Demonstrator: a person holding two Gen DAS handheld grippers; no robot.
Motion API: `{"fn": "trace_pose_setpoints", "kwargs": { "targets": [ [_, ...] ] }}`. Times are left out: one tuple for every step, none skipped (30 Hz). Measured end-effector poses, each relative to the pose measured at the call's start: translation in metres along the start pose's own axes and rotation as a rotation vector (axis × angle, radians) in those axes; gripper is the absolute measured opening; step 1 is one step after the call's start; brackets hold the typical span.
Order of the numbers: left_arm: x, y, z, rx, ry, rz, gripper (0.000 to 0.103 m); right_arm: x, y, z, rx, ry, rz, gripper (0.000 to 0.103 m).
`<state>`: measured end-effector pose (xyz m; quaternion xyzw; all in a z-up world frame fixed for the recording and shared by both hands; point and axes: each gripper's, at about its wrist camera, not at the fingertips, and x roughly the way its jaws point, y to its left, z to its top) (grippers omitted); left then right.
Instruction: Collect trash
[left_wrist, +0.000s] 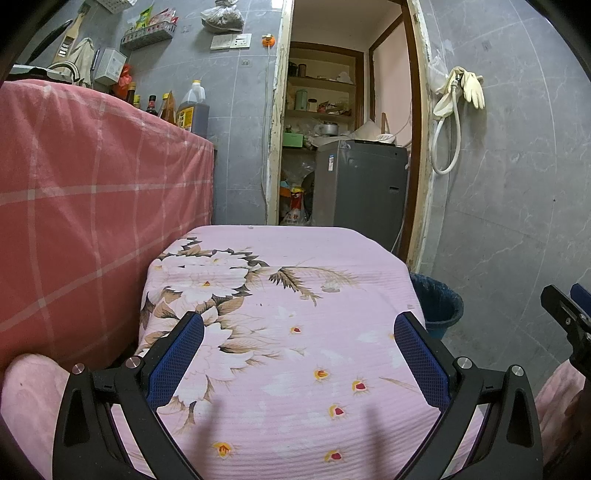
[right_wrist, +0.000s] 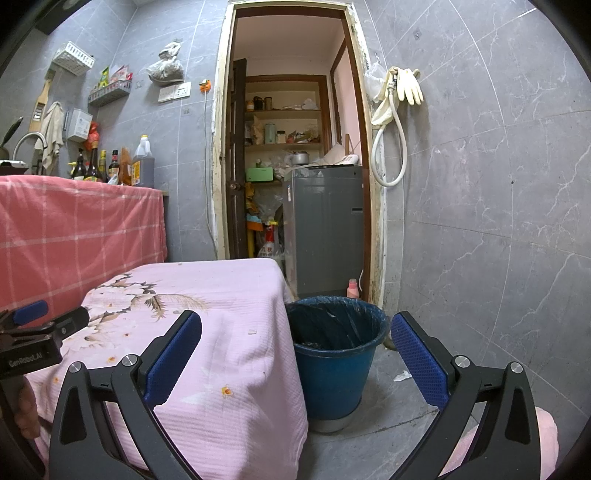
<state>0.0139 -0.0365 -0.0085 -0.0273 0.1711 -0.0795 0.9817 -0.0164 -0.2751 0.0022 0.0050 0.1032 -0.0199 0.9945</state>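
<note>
Both grippers are empty w/ jaws spread wide: left gripper (left_wrist: 298, 363) hovers over the near part of the tabletop (left_wrist: 303, 417), right gripper (right_wrist: 295, 363) sits past the tabletop's right edge, facing the bin (right_wrist: 332, 373) on the floor just beside the table. Neither pinches anything.

Trash left, as far as I can tell: a small white scrap (right_wrist: 252, 331) on the cloth near the right edge, a tiny speck (left_wrist: 250, 227) at the far edge, and a white scrap on the floor (right_wrist: 402, 376) right of the bin, plus something pale behind the bin I can't identify. Rest of the tabletop looks bare, only flower print.

Bin has a dark liner; some dark stuff shows low inside, can't tell what.

Judgement: task looks mostly done, approx the last bits remain. Next likely pick is the scrap by the right edge, closest to the right gripper, then drop in the bin
</note>
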Motion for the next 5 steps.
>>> {"fn": "trace_pose_setpoints", "kwargs": {
  "targets": [
    [-0.0003, -0.0006, -0.0002, -0.001, 0.000, -0.001, 0.101, 0.0001, 0.0001, -0.0002, 0.000, 0.001, 0.000, 0.103],
    [-0.0001, 0.0003, 0.0001, -0.001, 0.000, 0.000, 0.101, 0.0000, 0.0003, -0.0001, 0.000, 0.000, 0.000, 0.103],
    [-0.0002, 0.0002, 0.0001, -0.002, 0.000, 0.000, 0.101, 0.0000, 0.0004, -0.0002, 0.000, 0.000, 0.000, 0.103],
    [-0.0005, -0.0012, -0.0005, -0.001, 0.000, 0.000, 0.101, 0.0000, 0.0004, -0.0003, 0.000, 0.000, 0.000, 0.103],
    [-0.0002, -0.0002, -0.0003, -0.001, 0.000, -0.001, 0.101, 0.0000, 0.0005, -0.0005, 0.000, 0.000, 0.000, 0.103]
  ]
}}
